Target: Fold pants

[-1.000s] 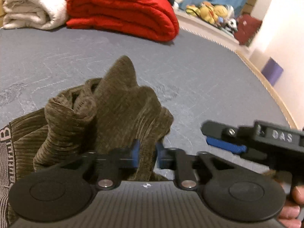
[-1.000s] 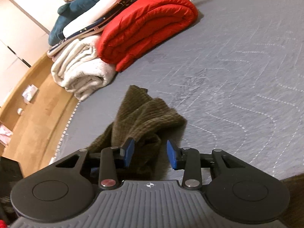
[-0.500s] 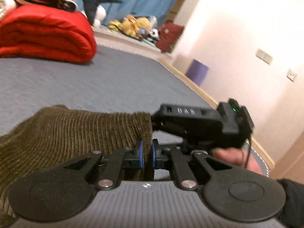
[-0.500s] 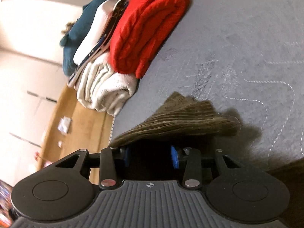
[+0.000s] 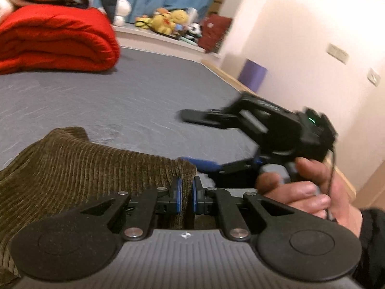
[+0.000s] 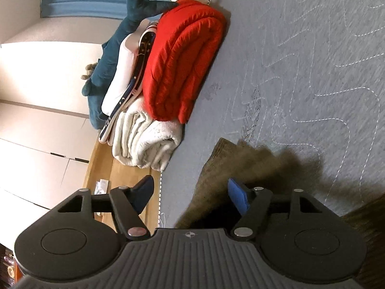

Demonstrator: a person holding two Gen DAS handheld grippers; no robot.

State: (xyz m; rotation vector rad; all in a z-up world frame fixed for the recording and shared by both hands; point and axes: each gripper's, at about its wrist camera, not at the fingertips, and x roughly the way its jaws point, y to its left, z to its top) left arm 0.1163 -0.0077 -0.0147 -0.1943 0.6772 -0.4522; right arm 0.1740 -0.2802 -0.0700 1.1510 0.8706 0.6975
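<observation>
The pants (image 5: 79,168), brown corduroy, lie on the gray mattress (image 5: 134,96), near the red blanket (image 5: 55,41) at its far end. My left gripper (image 5: 186,193) pinches one edge of the pants tightly. My right gripper (image 6: 190,195) is opening its jaws; the cloth is between them, but the blue pads (image 6: 237,198) do not press it.

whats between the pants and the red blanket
Only bare grey mattress. The right wrist view shows open quilted surface from the pants up to the red blanket; the left wrist view agrees.
</observation>
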